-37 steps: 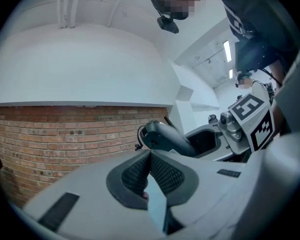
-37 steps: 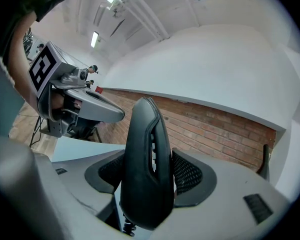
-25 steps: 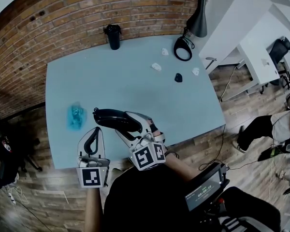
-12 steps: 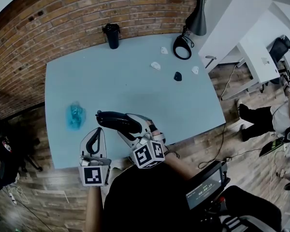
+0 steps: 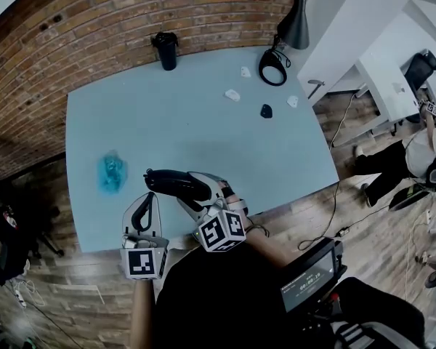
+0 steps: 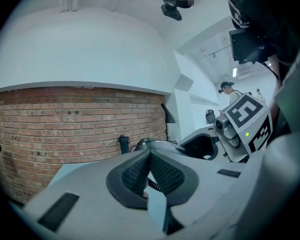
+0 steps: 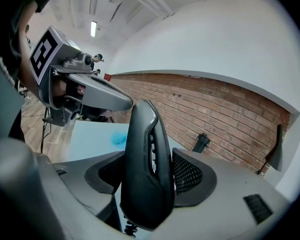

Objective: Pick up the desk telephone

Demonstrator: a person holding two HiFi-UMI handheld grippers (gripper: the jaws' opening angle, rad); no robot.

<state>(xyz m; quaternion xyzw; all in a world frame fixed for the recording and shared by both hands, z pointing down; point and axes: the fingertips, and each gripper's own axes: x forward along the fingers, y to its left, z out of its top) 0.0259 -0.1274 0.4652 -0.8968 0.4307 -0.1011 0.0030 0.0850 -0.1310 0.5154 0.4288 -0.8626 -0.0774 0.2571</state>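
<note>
My right gripper (image 5: 195, 192) is shut on a black telephone handset (image 5: 176, 183), held lying sideways just above the near edge of the pale blue table (image 5: 203, 137). In the right gripper view the handset (image 7: 147, 169) stands upright between the two pads, with a bit of coiled cord below it. Close to the left of the handset, my left gripper (image 5: 147, 199) hangs over the table's front edge. Its pads (image 6: 162, 173) meet at the tips with nothing between them. No telephone base shows.
A crumpled blue thing (image 5: 112, 173) lies at the table's left. At the far edge stand a black cup (image 5: 166, 49) and a black lamp (image 5: 293, 22) with a ring base (image 5: 273, 70). Small white bits (image 5: 233, 94) and a black piece (image 5: 266, 110) lie nearby. A person (image 5: 414, 158) is at the right.
Both grippers and the handset have stayed almost in place, drifting slightly toward the table's front edge. The person at the right has moved.
</note>
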